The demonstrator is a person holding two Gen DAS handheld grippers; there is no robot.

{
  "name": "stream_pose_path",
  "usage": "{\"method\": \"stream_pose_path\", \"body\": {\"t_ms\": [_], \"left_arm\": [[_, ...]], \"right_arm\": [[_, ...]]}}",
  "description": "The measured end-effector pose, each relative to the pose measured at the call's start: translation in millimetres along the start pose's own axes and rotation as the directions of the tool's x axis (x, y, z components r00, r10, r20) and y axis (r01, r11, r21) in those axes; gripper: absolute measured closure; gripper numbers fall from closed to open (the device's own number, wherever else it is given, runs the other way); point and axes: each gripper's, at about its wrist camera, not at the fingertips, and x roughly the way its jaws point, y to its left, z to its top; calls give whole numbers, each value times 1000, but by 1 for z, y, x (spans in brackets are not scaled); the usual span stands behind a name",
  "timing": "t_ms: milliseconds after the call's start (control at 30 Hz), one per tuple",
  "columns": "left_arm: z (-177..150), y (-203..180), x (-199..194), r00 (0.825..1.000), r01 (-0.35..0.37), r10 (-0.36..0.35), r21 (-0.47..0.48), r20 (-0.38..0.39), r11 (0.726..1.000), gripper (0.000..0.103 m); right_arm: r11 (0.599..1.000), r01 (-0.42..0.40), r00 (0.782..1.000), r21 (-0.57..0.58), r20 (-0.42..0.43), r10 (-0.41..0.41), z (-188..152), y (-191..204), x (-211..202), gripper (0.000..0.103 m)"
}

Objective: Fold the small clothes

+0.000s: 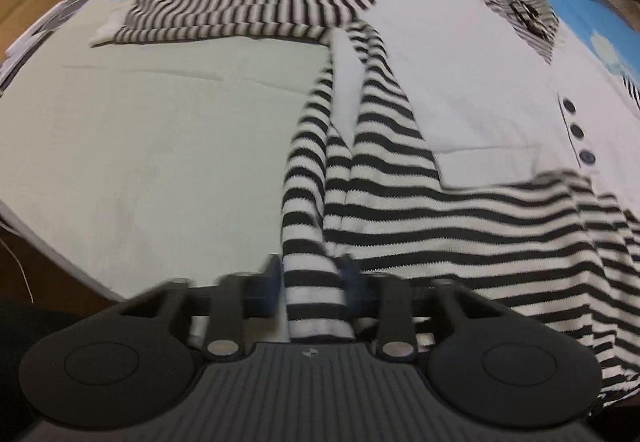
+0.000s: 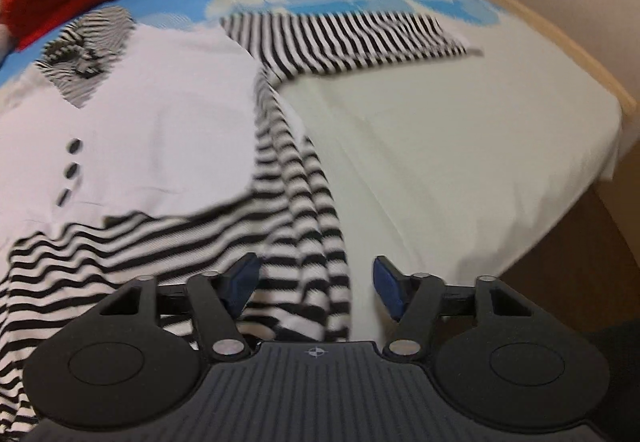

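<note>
Both views blurred. Left gripper (image 1: 314, 282) clamped on striped shirt (image 1: 460, 114) hem, spread across bed (image 1: 140, 146); right gripper (image 2: 316, 292) jaws apart, straddling the hem's other corner, contact unclear.

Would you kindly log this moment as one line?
stage: grasping hem | left gripper: shut on striped top | right gripper: open, hem between jaws | sleeves: spread on bed

Black ribbed gripper bodies, blue-padded fingers (image 2: 386, 284), silver pivot screws.
</note>
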Motion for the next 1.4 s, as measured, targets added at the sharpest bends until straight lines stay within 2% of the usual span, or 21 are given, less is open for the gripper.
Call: {"method": "stream_pose_path", "body": {"t_ms": [33,100,133,233,333,400,467,567,633,700,733,833,900,967,1000,1067,1100,1167,1233,1300,1400], "left_arm": [[1,4,0,999,-41,41,-4,-4,999,100],[1,15,3,997,-66,65,-43,-28,997,99],[2,16,1,997,-65,64,-46,-31,997,99],[5,9,-8,998,-65,65,-11,-18,998,96],[1,-1,-32,996,-31,32,-15,84,999,92],[4,-13,-48,988,44,-46,22,148,999,75],[2,-24,-58,976,84,-95,67,194,994,65],[-2,-36,-54,973,150,-162,87,162,985,64],[-4,-33,-41,985,145,-150,64,89,987,64],[-7,-27,-22,997,73,-72,51,-17,996,65],[-8,-20,-14,997,58,-56,23,-59,998,65],[-3,-13,-29,998,60,-60,2,-12,998,65],[1,-13,-44,994,86,-88,22,65,996,64],[3,-14,-43,993,101,-102,33,58,994,60],[2,-12,-35,994,110,-110,27,15,994,54],[0,-13,-12,981,150,-147,11,-123,989,50],[-1,-11,-11,981,146,-145,0,-127,989,50],[3,-16,-25,992,120,-118,36,-52,992,50],[8,-24,-45,989,139,-143,82,44,987,49],[13,-28,-65,975,165,-178,104,134,981,36],[18,-37,-83,949,174,-198,115,246,978,24]], "right_arm": [[1000,1,1000,14,-25,-1,-1,-2,4,57],[999,-8,998,50,-59,11,-2,-9,8,85],[997,-23,997,71,-72,29,-2,-14,7,92],[995,-42,995,94,-83,50,-1,-22,5,97],[995,-24,995,95,-93,33,0,-27,5,97],[996,-18,997,82,-76,25,2,-26,-1,96],[997,-19,1000,73,-13,20,4,-25,-15,91],[999,-45,994,22,103,42,4,-17,-36,70],[996,-81,986,-32,147,85,3,-9,-43,65],[990,-125,985,-65,110,132,1,-3,-36,65],[988,-135,989,-73,51,139,-1,-1,-27,65],[993,-44,996,-107,-80,35,-10,1,-3,69],[995,-49,997,-88,-62,44,-7,0,-6,68],[993,-58,998,-108,-5,58,-5,5,-16,65],[991,-50,999,-126,-1,50,-7,8,-15,65],[991,-26,997,-134,-69,17,-20,8,-2,65],[991,-17,997,-133,-83,6,-22,8,-1,65],[988,-7,999,-155,-46,0,-22,14,-9,65],[985,-36,999,-167,32,42,-19,20,-25,65],[982,-69,988,-175,124,92,-17,25,-43,58],[972,-105,961,-211,230,154,-8,36,-66,48]]}}
